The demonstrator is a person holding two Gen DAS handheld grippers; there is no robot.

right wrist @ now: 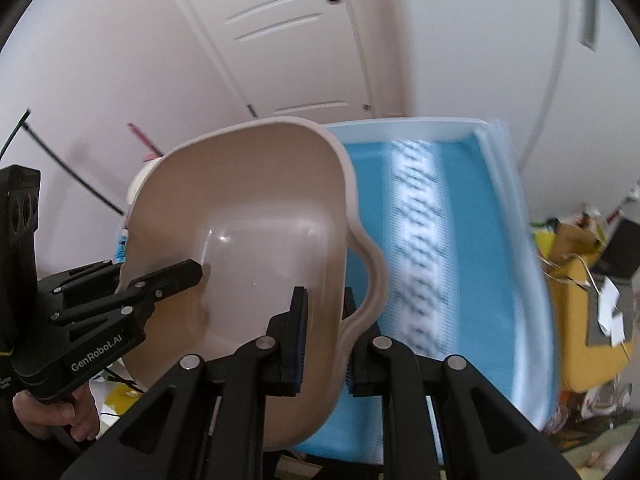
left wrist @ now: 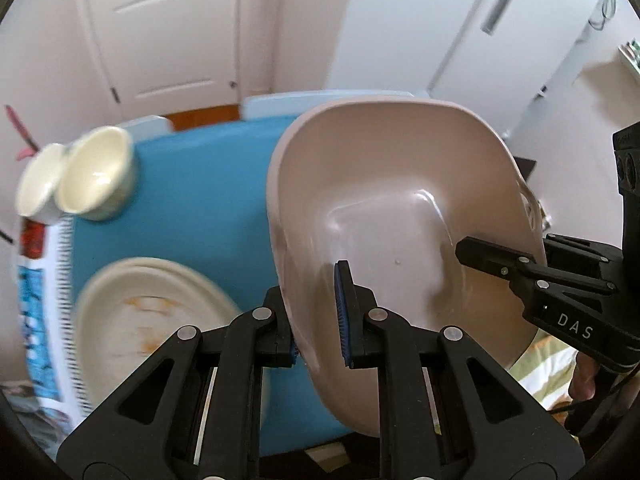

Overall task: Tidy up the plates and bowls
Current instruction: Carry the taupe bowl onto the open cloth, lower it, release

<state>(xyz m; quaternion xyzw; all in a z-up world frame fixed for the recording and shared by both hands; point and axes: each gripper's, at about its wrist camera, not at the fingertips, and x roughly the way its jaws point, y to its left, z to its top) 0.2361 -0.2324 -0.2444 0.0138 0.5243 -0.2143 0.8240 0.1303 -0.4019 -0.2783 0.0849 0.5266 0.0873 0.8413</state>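
A large beige plastic basin is held tilted above the blue table by both grippers. My left gripper is shut on its left rim, one finger inside and one outside. My right gripper is shut on the opposite rim; it also shows in the left wrist view. The basin is empty inside. Two cream bowls sit side by side at the table's far left. A cream oval plate with orange stains lies on the table near the left.
The blue table has a pale raised edge. A white and blue patterned cloth lies along the table's left side and shows in the right wrist view. White doors stand behind. Clutter lies on the floor at right.
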